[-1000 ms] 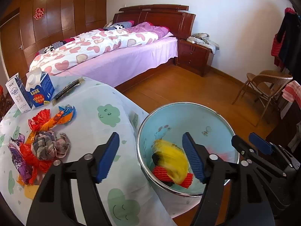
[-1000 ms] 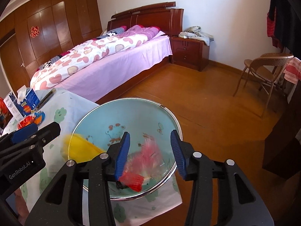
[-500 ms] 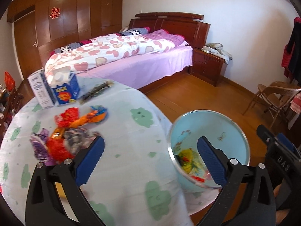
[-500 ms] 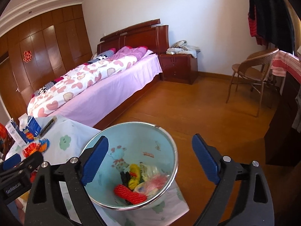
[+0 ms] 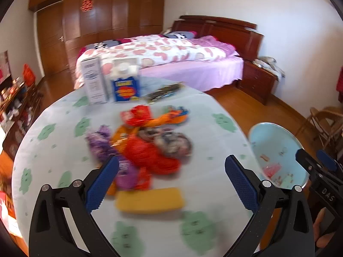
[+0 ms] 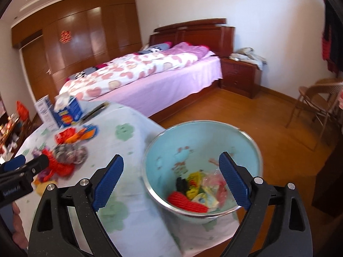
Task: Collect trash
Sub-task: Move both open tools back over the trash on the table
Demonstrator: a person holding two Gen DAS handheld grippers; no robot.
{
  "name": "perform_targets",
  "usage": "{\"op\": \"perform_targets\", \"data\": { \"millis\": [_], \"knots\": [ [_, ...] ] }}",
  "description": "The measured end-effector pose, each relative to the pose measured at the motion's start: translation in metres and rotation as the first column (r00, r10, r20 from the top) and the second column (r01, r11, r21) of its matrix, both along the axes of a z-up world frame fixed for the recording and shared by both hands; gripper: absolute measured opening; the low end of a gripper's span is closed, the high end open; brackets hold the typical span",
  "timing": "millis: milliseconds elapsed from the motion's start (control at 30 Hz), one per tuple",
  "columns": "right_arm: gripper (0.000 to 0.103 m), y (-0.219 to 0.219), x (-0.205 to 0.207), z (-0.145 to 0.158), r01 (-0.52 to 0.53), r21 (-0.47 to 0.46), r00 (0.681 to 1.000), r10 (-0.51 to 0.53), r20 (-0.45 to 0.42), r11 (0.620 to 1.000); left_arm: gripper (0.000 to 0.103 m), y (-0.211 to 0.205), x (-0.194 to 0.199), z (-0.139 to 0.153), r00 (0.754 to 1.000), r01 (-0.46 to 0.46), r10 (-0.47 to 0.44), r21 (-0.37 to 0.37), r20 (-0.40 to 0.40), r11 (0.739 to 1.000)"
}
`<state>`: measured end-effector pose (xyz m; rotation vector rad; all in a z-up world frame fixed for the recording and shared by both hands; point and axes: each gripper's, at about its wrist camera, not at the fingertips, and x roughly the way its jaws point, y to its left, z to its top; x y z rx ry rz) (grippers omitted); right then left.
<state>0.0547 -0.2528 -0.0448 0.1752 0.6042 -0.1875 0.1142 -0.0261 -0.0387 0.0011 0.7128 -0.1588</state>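
Observation:
A pile of wrappers lies on the round table (image 5: 53, 141): a red wrapper (image 5: 150, 156), a purple one (image 5: 105, 141), an orange one (image 5: 163, 120), a grey crumpled piece (image 5: 171, 141) and a yellow flat piece (image 5: 150, 201). My left gripper (image 5: 169, 184) is open and empty above the pile's near side. A light blue bin (image 6: 246, 141) at the table's right edge holds several pieces of trash (image 6: 193, 194). My right gripper (image 6: 171, 184) is open and empty above the bin's near rim. The pile also shows in the right wrist view (image 6: 64, 160).
A blue carton (image 5: 126, 85) and a white box (image 5: 94, 81) stand at the table's far side beside a dark packet (image 5: 165, 92). A bed (image 5: 171, 64) and nightstand (image 5: 257, 83) lie beyond. A wicker chair (image 6: 317, 102) stands at the right.
Both grippers opened wide and dropped their trash into the bin. The left gripper swung left from the bin to over the wrapper pile. The right gripper backed away and rose above the bin.

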Motion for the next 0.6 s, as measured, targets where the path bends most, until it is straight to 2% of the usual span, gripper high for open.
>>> {"op": "perform_targets", "data": {
  "millis": [200, 400, 600],
  "knots": [
    [0.087, 0.040, 0.009, 0.000, -0.082, -0.007, 0.997, 0.082, -0.006, 0.997, 0.097, 0.055, 0.002, -0.006, 0.995, -0.101, 0.101, -0.020, -0.015, 0.995],
    [0.075, 0.079, 0.026, 0.000, -0.164, -0.007, 0.986, 0.164, -0.014, 0.986, 0.096, 0.108, 0.003, -0.014, 0.979, -0.202, 0.201, -0.048, -0.029, 0.978],
    [0.066, 0.113, 0.054, -0.003, -0.263, 0.028, 0.963, 0.264, -0.043, 0.964, 0.095, 0.137, 0.010, -0.022, 0.967, -0.255, 0.254, -0.054, -0.025, 0.965]
  ]
}}
